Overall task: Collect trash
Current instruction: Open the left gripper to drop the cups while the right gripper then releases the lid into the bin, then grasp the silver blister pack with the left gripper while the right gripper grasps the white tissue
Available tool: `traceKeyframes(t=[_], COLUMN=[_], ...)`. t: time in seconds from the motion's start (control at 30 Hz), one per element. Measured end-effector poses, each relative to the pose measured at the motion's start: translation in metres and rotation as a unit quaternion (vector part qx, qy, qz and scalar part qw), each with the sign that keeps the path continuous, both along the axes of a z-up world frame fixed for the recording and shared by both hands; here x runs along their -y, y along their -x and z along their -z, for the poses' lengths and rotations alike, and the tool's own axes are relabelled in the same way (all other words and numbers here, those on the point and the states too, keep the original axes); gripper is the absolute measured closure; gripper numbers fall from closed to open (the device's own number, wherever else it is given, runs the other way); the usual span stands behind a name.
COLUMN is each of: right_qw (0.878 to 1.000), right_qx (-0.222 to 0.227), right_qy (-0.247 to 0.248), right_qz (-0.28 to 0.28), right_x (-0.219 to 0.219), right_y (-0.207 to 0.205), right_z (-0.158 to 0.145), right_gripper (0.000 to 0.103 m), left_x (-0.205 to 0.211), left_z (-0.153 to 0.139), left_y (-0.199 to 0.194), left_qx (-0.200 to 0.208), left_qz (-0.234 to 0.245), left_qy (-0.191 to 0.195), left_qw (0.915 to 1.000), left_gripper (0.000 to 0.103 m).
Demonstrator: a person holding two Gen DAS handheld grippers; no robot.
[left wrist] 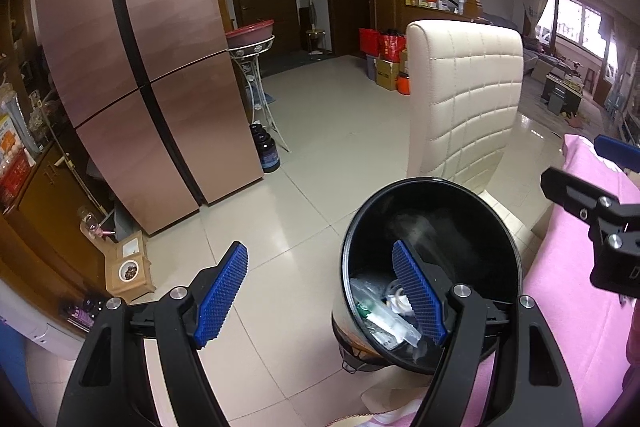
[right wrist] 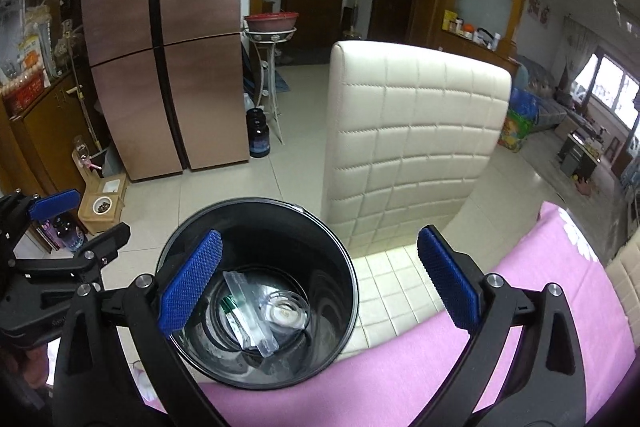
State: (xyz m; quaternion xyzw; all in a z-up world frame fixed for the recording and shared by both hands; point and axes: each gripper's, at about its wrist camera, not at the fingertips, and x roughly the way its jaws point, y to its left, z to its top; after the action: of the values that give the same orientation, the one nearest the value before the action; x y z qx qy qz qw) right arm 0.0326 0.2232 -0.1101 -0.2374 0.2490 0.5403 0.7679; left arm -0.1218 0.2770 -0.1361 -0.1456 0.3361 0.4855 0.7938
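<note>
A black round trash bin (left wrist: 496,227) stands on the tiled floor beside the pink-covered table; it also shows in the right wrist view (right wrist: 332,247). Clear plastic wrappers (left wrist: 384,319) and a clear cup lid (right wrist: 286,311) lie at its bottom. My left gripper (left wrist: 320,299) is open and empty, its right finger over the bin's mouth. My right gripper (right wrist: 320,291) is open and empty, held above the bin's rim. The right gripper also appears at the right edge of the left wrist view (left wrist: 592,211).
A cream quilted chair (right wrist: 408,147) stands just behind the bin. A pink tablecloth (right wrist: 400,367) covers the table edge. A copper fridge (left wrist: 152,67), a pet bowl stand (left wrist: 128,271) and a dark jar (left wrist: 266,151) are to the left.
</note>
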Motion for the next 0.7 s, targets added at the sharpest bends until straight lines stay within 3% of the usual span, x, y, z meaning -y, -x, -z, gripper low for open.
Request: traceKeyframes(t=[0.27,0.37,0.5,0.7], right_qw=[0.999,0.998,0.994,0.985], right_qx=[0.01,0.012,0.008,0.005], right_qy=[0.004,0.008,0.016,0.021], right_qz=[0.042,0.064,0.105,0.169], right_x=[0.037,0.056,0.086,0.134], right_y=[-0.01,-0.017,-0.035,-0.059], right_z=[-0.001,0.0,0.003,0.004], right_gripper=[0.007,0.013,0.02,0.022], left_x=[0.019,0.029,0.045,0.074], left_z=[-0.005,-0.007,-0.008,-0.006], left_y=[-0.026,-0.043,-0.068,-0.107], left_qx=[0.009,0.012,0.014,0.012], left_qz=[0.046,0.072,0.11,0.169], left_qy=[0.0,0.001,0.004,0.011], left_qw=[0.9989,0.9973,0.9938,0.9854], left_gripper=[0.03,0.03,0.03,0.03])
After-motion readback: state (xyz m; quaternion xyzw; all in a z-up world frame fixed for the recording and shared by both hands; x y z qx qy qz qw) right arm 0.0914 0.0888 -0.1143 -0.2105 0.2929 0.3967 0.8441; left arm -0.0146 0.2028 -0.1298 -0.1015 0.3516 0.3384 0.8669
